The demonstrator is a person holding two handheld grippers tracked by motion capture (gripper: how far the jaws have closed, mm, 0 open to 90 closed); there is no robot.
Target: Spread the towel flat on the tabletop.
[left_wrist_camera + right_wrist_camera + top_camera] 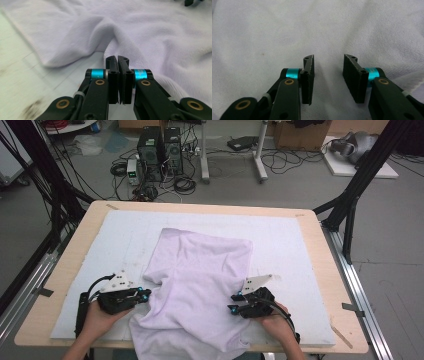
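Observation:
A pale lilac garment [200,270] lies crumpled on the white mat [115,235], its lower hem hanging over the near table edge. At the garment's left edge, my left gripper [146,295] is shut. In the left gripper view its tips [117,59] meet just short of a fold in the cloth [150,30], with nothing visible between them. My right gripper [234,303] rests at the garment's right side. Seen in the right gripper view, it [328,60] stands open just above the fabric [287,25], gripping nothing.
The mat covers a wooden table [320,245]. Black frame posts [360,175] stand at both far corners. Computers and cables [160,150] sit on the floor beyond. A metal rail [365,305] runs along the right side.

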